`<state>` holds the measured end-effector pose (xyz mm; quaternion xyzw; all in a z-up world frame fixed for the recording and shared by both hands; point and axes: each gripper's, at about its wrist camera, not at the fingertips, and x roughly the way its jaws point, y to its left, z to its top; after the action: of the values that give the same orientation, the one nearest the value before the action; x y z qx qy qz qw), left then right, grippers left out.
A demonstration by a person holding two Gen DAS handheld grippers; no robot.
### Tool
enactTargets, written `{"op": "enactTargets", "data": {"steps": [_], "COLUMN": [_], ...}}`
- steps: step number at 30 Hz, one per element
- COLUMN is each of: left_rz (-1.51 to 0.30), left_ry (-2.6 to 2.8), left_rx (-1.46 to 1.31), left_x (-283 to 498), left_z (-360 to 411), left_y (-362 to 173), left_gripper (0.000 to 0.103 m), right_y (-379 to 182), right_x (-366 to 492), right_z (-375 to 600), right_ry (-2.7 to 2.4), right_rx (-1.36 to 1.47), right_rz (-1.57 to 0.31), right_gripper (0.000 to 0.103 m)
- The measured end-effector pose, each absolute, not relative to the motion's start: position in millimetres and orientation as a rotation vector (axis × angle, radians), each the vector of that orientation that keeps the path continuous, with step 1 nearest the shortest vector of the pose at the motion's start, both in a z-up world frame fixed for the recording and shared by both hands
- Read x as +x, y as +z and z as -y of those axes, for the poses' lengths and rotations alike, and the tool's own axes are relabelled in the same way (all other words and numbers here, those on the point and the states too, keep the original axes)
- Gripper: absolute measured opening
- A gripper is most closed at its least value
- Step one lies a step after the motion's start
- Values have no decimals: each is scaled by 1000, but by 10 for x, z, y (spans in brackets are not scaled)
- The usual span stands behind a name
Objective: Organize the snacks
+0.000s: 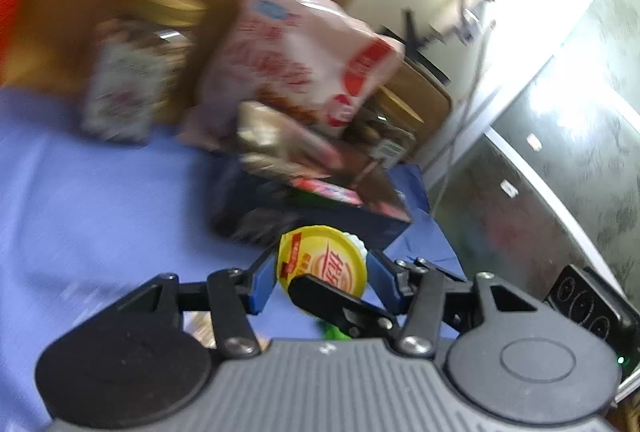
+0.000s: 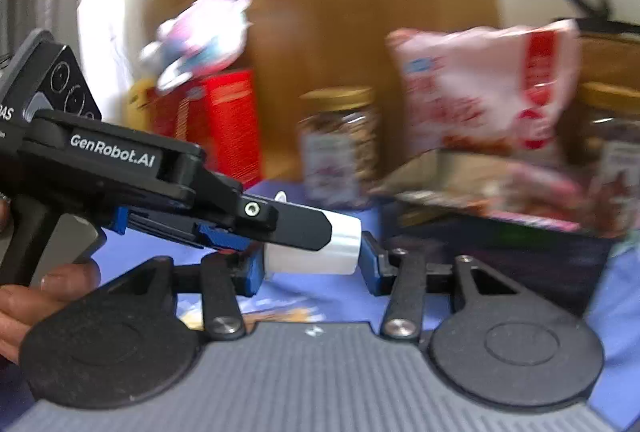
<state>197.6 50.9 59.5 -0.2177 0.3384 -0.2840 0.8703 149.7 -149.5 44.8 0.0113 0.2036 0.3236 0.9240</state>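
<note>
Both grippers meet on one small white cup with a yellow foil lid (image 1: 322,263), held above the blue cloth (image 1: 100,200) near its right edge, just short of the dark snack box (image 1: 312,212). The left gripper (image 1: 320,274) clamps its sides between blue pads, and the right gripper (image 2: 312,260) likewise closes on the white body, presumably a handover toward the box. Both point slightly downward; a hand (image 2: 36,296) grasps the left handle.
</note>
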Motion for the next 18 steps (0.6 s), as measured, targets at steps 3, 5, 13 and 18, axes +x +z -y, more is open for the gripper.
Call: {"op": "enactTargets", "data": {"steps": [3, 5, 13, 18], "left_rz": [-723, -731, -755, -783], "left_ry": [-634, -653, -637, -618], "left_rx": [-395, -360, -290, -264], "left_x": [2279, 2487, 3059, 3110], "left_z": [-106, 149, 743, 817], "left_y": [685, 715, 655, 541], "left_gripper": [49, 50, 54, 58], "right_y": [493, 495, 409, 321], "right_x": [1675, 1818, 2358, 2305], "right_z": [1799, 1975, 2356, 2390], "right_ry": [586, 538, 396, 367], "right_rx": [32, 37, 27, 20], "right_rz": [-392, -384, -385, -346], "right_gripper": [50, 50, 52, 63]}}
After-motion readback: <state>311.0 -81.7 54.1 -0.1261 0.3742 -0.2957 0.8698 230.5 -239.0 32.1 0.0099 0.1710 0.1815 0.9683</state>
